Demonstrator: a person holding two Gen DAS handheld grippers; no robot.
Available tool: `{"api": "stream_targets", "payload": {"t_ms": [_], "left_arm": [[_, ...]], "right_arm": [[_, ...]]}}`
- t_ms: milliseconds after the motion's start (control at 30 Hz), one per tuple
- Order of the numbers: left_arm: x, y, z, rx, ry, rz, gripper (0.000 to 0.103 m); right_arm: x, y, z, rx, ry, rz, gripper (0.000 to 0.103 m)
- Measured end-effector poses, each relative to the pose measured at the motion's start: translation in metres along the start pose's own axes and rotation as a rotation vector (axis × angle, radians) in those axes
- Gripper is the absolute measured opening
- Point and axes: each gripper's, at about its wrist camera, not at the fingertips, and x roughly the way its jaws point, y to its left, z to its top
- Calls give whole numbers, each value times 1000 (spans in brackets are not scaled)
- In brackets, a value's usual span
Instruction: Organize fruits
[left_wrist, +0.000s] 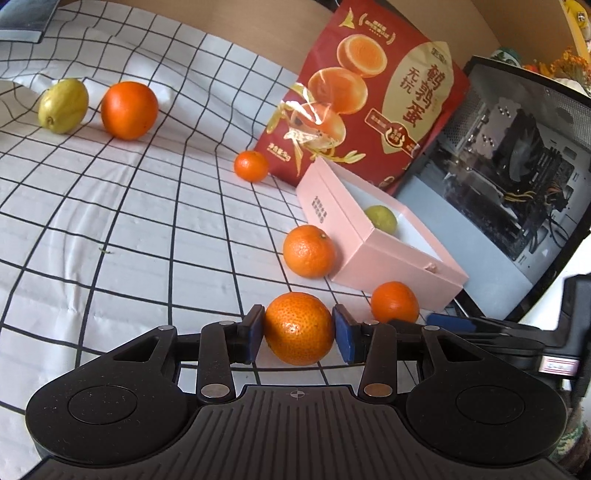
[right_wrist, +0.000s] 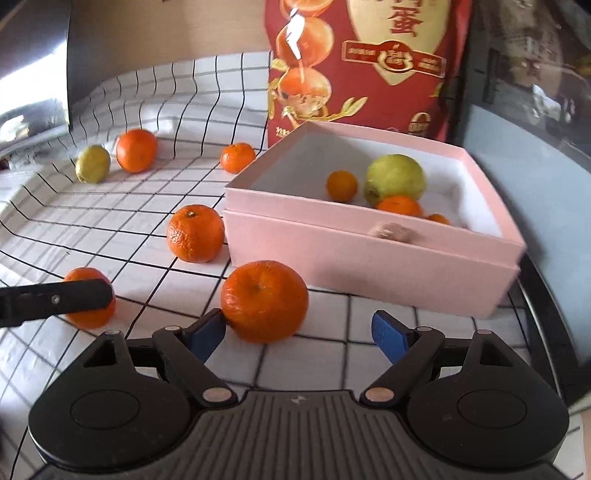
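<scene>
My left gripper (left_wrist: 298, 315) is shut on a mandarin (left_wrist: 299, 328), both blue pads against its sides, low over the checked cloth. In the right wrist view one of its fingers (right_wrist: 55, 299) crosses that mandarin (right_wrist: 88, 317). My right gripper (right_wrist: 298, 321) is open. Another mandarin (right_wrist: 264, 301) lies between its jaws beside the left pad, well clear of the right one. Just behind stands the open pink box (right_wrist: 369, 269), holding a yellow-green fruit (right_wrist: 395, 179) and three small oranges. In the left wrist view the box (left_wrist: 399, 269) is at the right.
On the cloth lie a mandarin (left_wrist: 309, 251) against the box, a small one (left_wrist: 251, 166), a big orange (left_wrist: 129, 110) and a yellow-green fruit (left_wrist: 63, 105). A red bag (left_wrist: 369, 92) stands behind the box. A computer case (left_wrist: 517, 166) stands on the right.
</scene>
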Motion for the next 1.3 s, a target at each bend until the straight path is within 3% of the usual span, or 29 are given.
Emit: {"api": "stream_targets", "payload": {"t_ms": [200,367,500,600,867,1033,1300], "left_arm": [[0,1,0,-5,3,-2,45],[0,2,0,-8,3,-2,45],[0,2,0,-8,4,-4,45],[0,3,1,-11,8,-12,45],[1,2,0,-10,9,-12,45],[2,-3,-1,35,12,-8,45],[5,-16,-3,104,24,-45,45]], "right_arm": [[-21,-17,-15,29,-23,-63,86],[-19,-16,-17,50,-4,26,86],[-8,0,-9,23,-14,47,86],[3,12,-2,-3,0,43,79],[3,23,4,-50,7,51,47],[-20,8,5,-10,0,74,47],[-48,-21,-9,-6,-1,5,47]]}}
